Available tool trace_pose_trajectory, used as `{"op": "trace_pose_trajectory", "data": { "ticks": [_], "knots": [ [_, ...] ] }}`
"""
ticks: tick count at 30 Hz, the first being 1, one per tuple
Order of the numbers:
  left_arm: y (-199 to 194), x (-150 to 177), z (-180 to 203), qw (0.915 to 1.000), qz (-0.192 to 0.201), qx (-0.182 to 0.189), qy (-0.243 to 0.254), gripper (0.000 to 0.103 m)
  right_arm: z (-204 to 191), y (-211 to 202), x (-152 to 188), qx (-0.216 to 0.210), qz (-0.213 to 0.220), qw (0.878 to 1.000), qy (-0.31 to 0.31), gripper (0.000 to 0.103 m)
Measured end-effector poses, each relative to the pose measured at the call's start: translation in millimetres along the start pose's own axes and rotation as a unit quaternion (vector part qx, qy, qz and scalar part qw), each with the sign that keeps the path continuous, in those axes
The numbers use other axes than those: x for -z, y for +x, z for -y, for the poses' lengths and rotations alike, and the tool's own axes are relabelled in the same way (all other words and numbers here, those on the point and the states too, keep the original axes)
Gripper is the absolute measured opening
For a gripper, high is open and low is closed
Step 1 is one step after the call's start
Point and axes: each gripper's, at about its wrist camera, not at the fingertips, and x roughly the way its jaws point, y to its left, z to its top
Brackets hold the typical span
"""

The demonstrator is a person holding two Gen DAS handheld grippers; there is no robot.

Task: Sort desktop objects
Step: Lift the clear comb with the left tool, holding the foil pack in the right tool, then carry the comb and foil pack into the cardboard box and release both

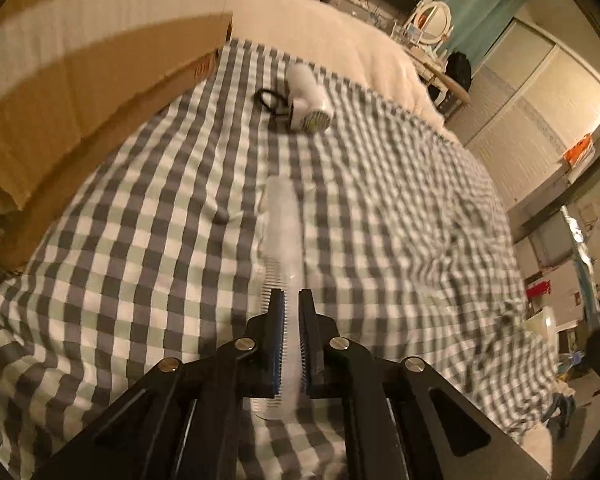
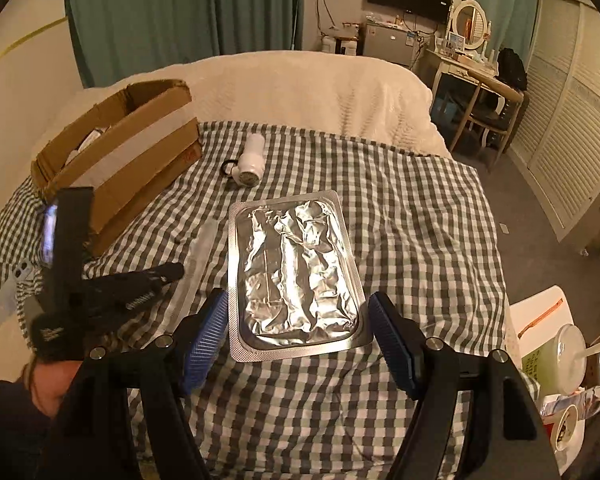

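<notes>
Two grippers work over a checked cloth point(image 2: 400, 208) spread on a bed. Nearest in the left wrist view, the left gripper point(image 1: 291, 300) has its jaws almost together on a long clear plastic comb point(image 1: 282, 216), whose teeth show along the inner pad; the jaws are pinched onto its near end and the rest of it runs forward past the tips, blurred, apparently lifted off the cloth. In the right wrist view the right gripper point(image 2: 296, 312) stands wide apart and holds nothing, its blue pads flanking the near end of a silver foil blister pack point(image 2: 292, 268) that lies flat below them; whether the pads are level with it or above it cannot be told.

Beyond the pack, a small white handheld device with a black loop strap point(image 2: 249, 160) lies on the cloth, just beside the open cardboard box point(image 2: 140, 148), which sits at the left edge and already has something pale inside.

The step in hand looks like carrying the comb to that box. Since the grip is on one end only, the long free part can swing or lever out, so the hand should move smoothly, keep the comb pointing along its travel, and clear the box wall before lowering. Letting go low inside the box, rather than dropping from height, avoids a bounce out. The right gripper is best kept off the foil pack until the left is out of its way.
</notes>
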Motion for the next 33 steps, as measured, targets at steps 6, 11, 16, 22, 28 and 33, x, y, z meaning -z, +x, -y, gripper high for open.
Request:
{"op": "trace_pose_trajectory", "data": {
  "ticks": [6, 11, 16, 22, 28, 33],
  "knots": [
    [14.5, -0.1, -0.3, 0.9997, 0.015, -0.021, 0.004, 0.06, -2.2, 17.0, 4.3, -0.001, -0.018, 1.0, -0.002, 0.071],
    [26.7, -3.4, 4.5, 0.9982, 0.026, -0.041, 0.036, 0.047, 6.6, 37.9, 9.2, -0.01, -0.037, 0.999, 0.018, 0.071],
    [32.3, -5.4, -1.5, 0.999, 0.015, -0.025, 0.033, 0.024, 14.6, 52.9, 13.3, -0.012, -0.052, 0.998, 0.028, 0.071],
    [11.2, -13.5, -1.5, 0.999, 0.04, 0.002, 0.018, 0.024, 10.7, 50.2, 7.2, -0.018, -0.045, 0.998, 0.028, 0.071],
    [-51.1, -37.3, 7.9, 0.9914, 0.126, 0.03, 0.016, 0.024, -2.4, 24.6, -11.5, -0.034, -0.016, 0.999, 0.022, 0.071],
    [-124.6, -67.7, 4.7, 0.9763, 0.216, 0.013, 0.014, 0.024, -28.2, -16.3, -50.7, -0.064, 0.04, 0.997, 0.001, 0.071]
  ]
}}
